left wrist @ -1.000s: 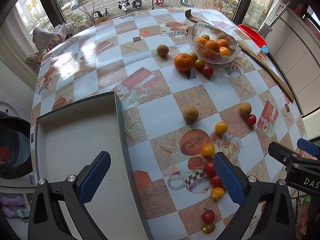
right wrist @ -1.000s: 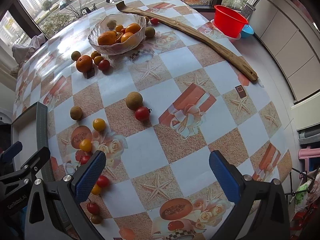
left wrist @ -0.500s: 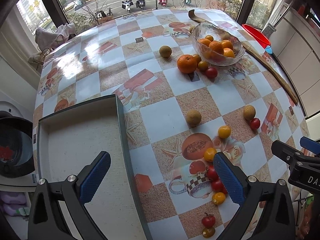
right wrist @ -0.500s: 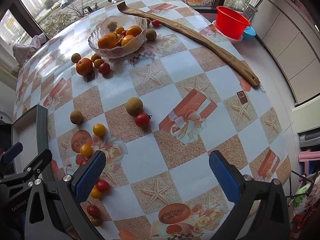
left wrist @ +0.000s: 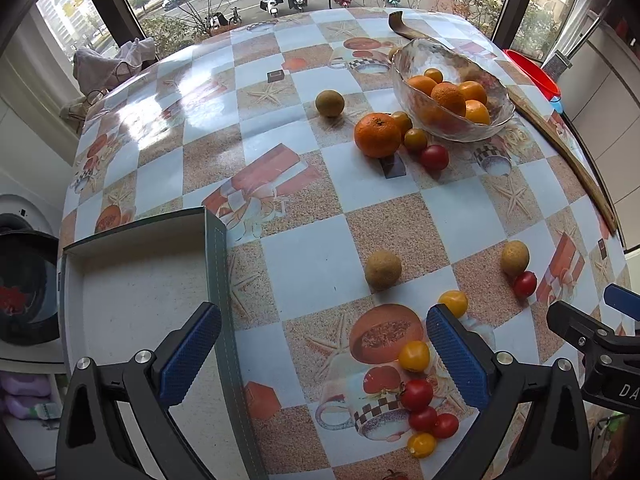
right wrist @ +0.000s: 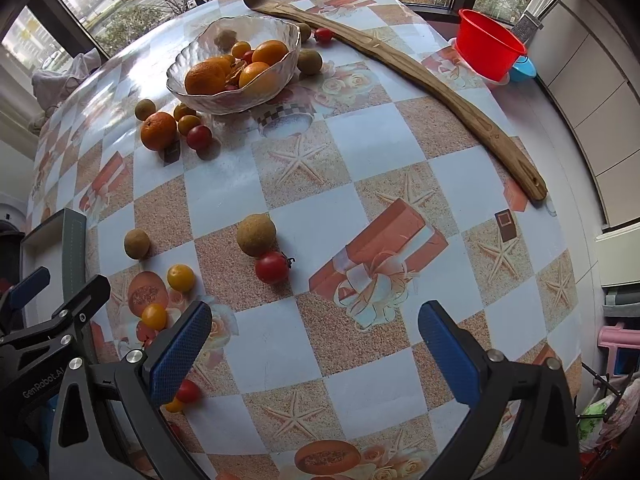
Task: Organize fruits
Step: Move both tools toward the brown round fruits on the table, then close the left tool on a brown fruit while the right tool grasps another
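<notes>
Left wrist view: the left gripper [left wrist: 322, 354] hangs above a checkered tablecloth [left wrist: 316, 256], its blue-padded jaws spread wide with nothing between them and touching nothing. One finger sits over the shallow grey tray [left wrist: 132, 280] at the table's near left, the other over a cluster of cherry tomatoes [left wrist: 420, 404], red and yellow, lying on the cloth. Farther off, a glass bowl [left wrist: 452, 92] holds several oranges, with a loose orange [left wrist: 377, 135] just beside it and a brown round fruit [left wrist: 383, 270] lying between bowl and tomatoes.

Right wrist view: the right gripper [right wrist: 314, 352] is likewise wide open and empty, poised over bare cloth. Ahead of it a red tomato [right wrist: 272, 267] touches another brown fruit [right wrist: 256, 235]. A long curved wooden stick [right wrist: 404, 64] lies along the table's right edge, near a red tub [right wrist: 489, 50].
</notes>
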The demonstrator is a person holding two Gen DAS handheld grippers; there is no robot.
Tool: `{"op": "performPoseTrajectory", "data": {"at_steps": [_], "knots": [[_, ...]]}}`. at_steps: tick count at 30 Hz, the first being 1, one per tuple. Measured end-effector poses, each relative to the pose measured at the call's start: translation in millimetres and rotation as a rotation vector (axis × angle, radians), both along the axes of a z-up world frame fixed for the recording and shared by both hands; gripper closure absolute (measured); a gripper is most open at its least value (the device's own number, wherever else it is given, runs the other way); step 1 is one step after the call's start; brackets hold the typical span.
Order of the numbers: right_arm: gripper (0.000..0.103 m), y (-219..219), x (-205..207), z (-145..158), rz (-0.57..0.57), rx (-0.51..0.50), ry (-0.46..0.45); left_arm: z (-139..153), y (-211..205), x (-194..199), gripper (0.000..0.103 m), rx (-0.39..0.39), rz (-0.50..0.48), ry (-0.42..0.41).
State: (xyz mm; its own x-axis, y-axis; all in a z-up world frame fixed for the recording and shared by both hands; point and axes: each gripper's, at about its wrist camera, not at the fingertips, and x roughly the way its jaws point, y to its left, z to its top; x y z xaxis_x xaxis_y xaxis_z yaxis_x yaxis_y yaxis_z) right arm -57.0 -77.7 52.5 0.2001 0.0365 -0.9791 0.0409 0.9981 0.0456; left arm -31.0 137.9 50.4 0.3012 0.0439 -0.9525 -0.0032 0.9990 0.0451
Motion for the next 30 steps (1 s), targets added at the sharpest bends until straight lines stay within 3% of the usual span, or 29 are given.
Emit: {"op": "performPoseTrajectory", "data": {"at_steps": [12,14,18,21,24,26,28,29,30], "knots": [[0.001,0,35,-15,0.058,0.071,-0.005,-29,-13,23,0.0,0.012,-0.035,0.003],[0.005,4,39,-18,0.077,0.078,-0.005,-32,-15,25,0.0,0.009,-0.044,0.001],[0.025,12,46,-28,0.112,0.11,0.027,-35,-18,27,0.0,0.012,-0.06,-0.007],[0.038,16,48,-36,0.131,0.128,0.054,-40,-20,30,0.019,0.003,-0.075,0.011],[0.042,23,49,-36,0.164,0.127,0.048,-42,-18,30,0.022,-0.022,-0.075,0.014],[0.047,28,50,-36,0.182,0.113,0.049,-41,-18,30,0.03,-0.048,-0.083,0.01],[0.069,30,51,-37,0.191,0.111,0.054,-39,-21,28,0.044,-0.06,-0.103,0.002],[0.074,30,51,-37,0.187,0.119,0.058,-38,-23,27,0.051,-0.063,-0.115,-0.006],[0.074,28,50,-36,0.178,0.123,0.058,-36,-25,26,0.067,-0.069,-0.126,-0.011]]}}
